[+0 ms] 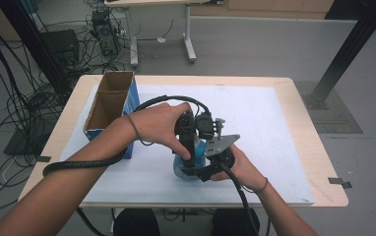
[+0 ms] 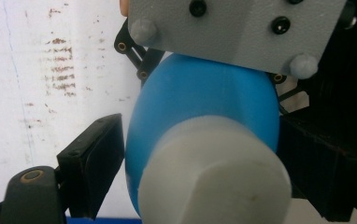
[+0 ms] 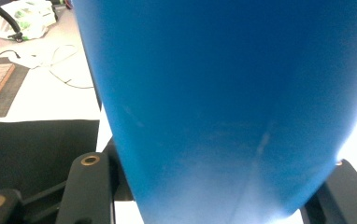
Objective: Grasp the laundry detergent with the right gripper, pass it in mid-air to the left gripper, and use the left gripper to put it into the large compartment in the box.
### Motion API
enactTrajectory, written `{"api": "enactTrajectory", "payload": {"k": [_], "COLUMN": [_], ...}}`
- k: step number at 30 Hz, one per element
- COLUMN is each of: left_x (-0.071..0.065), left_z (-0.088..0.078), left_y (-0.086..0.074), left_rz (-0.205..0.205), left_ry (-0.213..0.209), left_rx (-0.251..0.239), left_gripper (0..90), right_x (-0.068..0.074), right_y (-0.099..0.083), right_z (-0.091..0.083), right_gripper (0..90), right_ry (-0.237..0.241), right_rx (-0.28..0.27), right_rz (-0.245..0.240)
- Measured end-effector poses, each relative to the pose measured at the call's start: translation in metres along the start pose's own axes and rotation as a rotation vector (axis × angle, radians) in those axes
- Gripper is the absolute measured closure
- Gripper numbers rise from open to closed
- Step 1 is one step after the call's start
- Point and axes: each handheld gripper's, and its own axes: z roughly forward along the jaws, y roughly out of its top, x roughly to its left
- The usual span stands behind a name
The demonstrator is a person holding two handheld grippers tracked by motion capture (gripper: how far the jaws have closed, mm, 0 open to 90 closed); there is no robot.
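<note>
Standing near the front edge of the white mat (image 1: 274, 142), the blue bottle (image 1: 196, 156) has free room rightward. From the left gripper (image 2: 200, 163), its jaws flank the white cap (image 2: 214, 177), not pressing. The right gripper (image 3: 214, 196) clamps the bottle's body.

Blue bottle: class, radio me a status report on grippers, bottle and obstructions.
Right gripper shut on blue bottle. Left gripper open around white cap. Cardboard box stands apart at left.
</note>
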Motion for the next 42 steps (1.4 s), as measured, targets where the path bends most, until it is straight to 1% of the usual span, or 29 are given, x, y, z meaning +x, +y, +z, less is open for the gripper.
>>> {"api": "enactTrajectory", "payload": {"k": [4, 6, 8, 10, 11, 13, 14, 22, 27, 32, 42], "left_x": [0.0004, 0.0003, -0.0001, 0.0001, -0.0003, 0.0001, 0.0000, -0.0025, -0.0037, -0.0032, -0.0022], "left_z": [0.0005, -0.0001, -0.0011, -0.0021, -0.0021, -0.0020, -0.0019, -0.0023, -0.0027, -0.0017, -0.0021], "left_y": [0.0002, -0.0009, -0.0026, -0.0033, -0.0031, -0.0036, -0.0035, -0.0036, -0.0034, -0.0034, -0.0064], "left_rz": [-0.004, -0.010, -0.006, -0.006, -0.007, -0.010, -0.009, -0.006, -0.011, -0.018, -0.033], "left_ry": [0.003, 0.004, 0.006, 0.006, 0.009, 0.007, 0.008, 0.019, 0.024, 0.021, 0.017], "left_rx": [0.003, -0.005, -0.012, -0.012, -0.010, -0.012, -0.011, -0.016, -0.015, -0.011, -0.016], "left_gripper": [21.1, 22.9, 27.7, 29.3, 31.3, 32.2, 34.4, 35.2, 35.3, 35.3, 35.2], "right_x": [-0.0002, -0.0003, -0.0002, -0.0003, -0.0002, -0.0006, -0.0006, -0.0007, -0.0006, -0.0013, -0.0027], "right_y": [-0.0004, -0.0006, -0.0006, 0.0001, -0.0004, 0.0001, 0.0002, -0.0005, 0.0003, -0.0002, 0.0000], "right_z": [0.0006, 0.0009, 0.0009, 0.0006, 0.0008, 0.0004, 0.0005, 0.0001, -0.0002, 0.0008, 0.0024], "right_gripper": [42.0, 42.0, 42.0, 42.0, 42.0, 42.0, 42.0, 42.1, 42.1, 42.1, 42.1], "right_ry": [0.002, 0.003, 0.002, 0.006, 0.001, 0.005, 0.005, 0.001, 0.001, 0.003, 0.014], "right_rx": [-0.004, -0.004, -0.004, 0.001, -0.003, -0.001, -0.001, -0.005, -0.003, -0.005, -0.009], "right_rz": [-0.007, -0.006, -0.005, 0.002, -0.007, -0.003, -0.002, 0.001, 0.003, -0.002, 0.002]}}
